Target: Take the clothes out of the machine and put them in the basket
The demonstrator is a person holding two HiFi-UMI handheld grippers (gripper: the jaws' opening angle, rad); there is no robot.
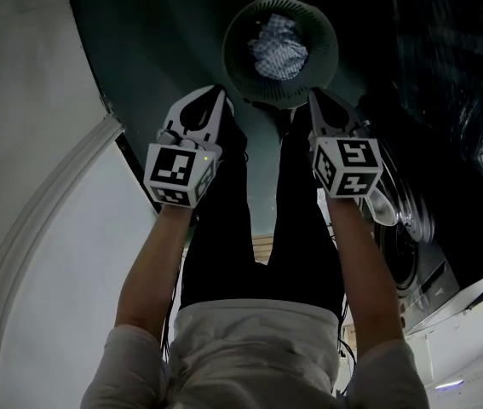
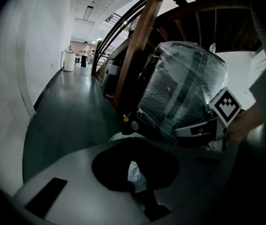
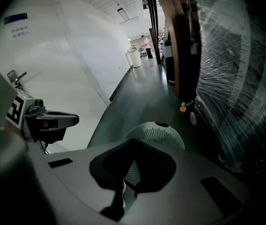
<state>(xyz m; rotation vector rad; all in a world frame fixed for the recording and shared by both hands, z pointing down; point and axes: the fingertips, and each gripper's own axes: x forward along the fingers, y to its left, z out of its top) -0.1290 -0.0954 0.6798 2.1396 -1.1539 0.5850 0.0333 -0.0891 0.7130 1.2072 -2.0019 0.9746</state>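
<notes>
Clothes already in the basket, nothing gripped

Left tongs and right tongs are both clenched on nothing, side by side, tips pointing down. Straight ahead and below them is the round basket on the floor, checked bundle bunched in its middle. Washing machine sits off to the right, so the right tongs are nearer it. Guessing the next reach swings that way. Can't see inside it from here.

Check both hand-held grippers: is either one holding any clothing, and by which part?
Nothing is held: the left hand-held gripper and the right hand-held gripper are shut and empty; the patterned cloth lies in the basket.
</notes>
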